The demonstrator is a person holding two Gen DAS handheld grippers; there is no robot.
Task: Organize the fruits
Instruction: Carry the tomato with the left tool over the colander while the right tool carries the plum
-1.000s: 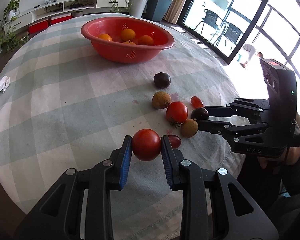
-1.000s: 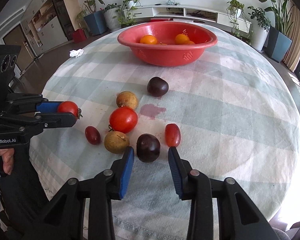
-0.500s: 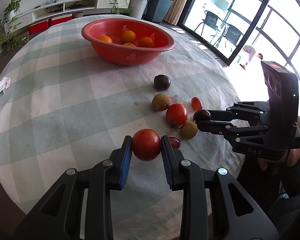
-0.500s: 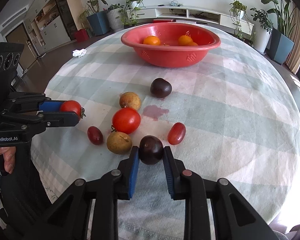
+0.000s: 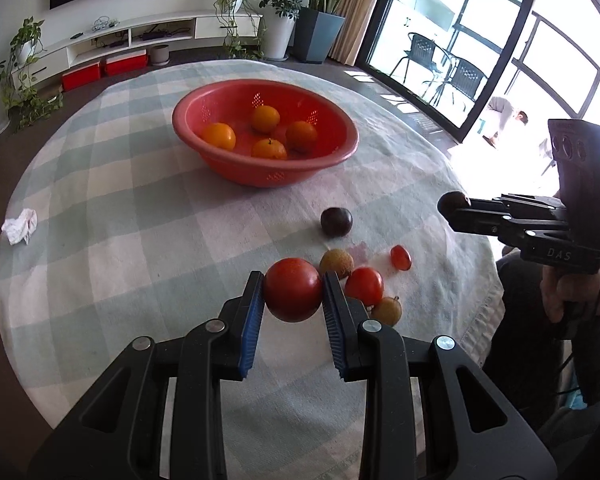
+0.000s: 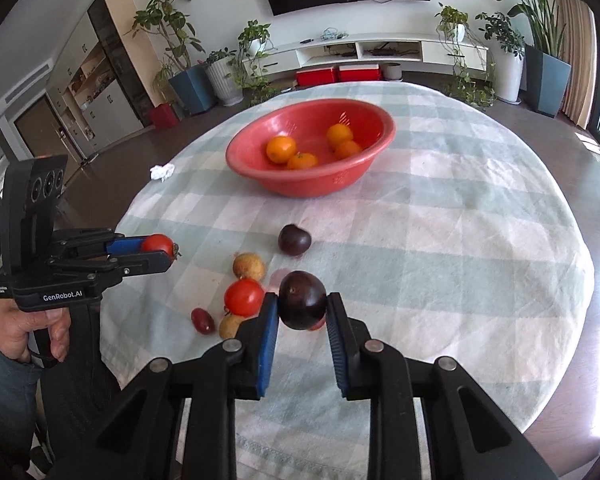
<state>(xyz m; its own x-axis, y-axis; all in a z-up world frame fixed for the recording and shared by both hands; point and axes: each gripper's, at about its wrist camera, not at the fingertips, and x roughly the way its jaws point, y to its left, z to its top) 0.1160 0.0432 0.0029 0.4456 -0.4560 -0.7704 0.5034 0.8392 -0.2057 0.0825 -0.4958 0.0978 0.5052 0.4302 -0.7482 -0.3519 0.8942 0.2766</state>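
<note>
Because the round table (image 5: 112,216) is draped in a pale checked cloth, the loose fruit sits still on it rather than rolling. Toward its far side stands the red basket (image 5: 204,114), a perforated bowl already holding four oranges (image 5: 219,136), which marks it as the likely collecting place for the rest.

Each hand carries one fruit clear of the cloth. The left gripper (image 5: 294,292) has its blue-padded jaws clamped on a large red tomato (image 5: 293,290), gripped across its widest part so it cannot slip. The right gripper (image 6: 302,300) has its jaws pressed on a dark plum (image 6: 302,300) in the same way, having closed on it within the last second.

Waiting on the table, bunched near the front edge, are a second plum (image 6: 295,239), a second tomato (image 6: 244,297), two tan longan-like fruits (image 6: 249,266), and two small red grape tomatoes (image 6: 203,320). A crumpled tissue (image 5: 20,226) lies well apart at the left.

Readable writing: "GenRobot.AI" on the left gripper's body, "DAS" on the right one's.
</note>
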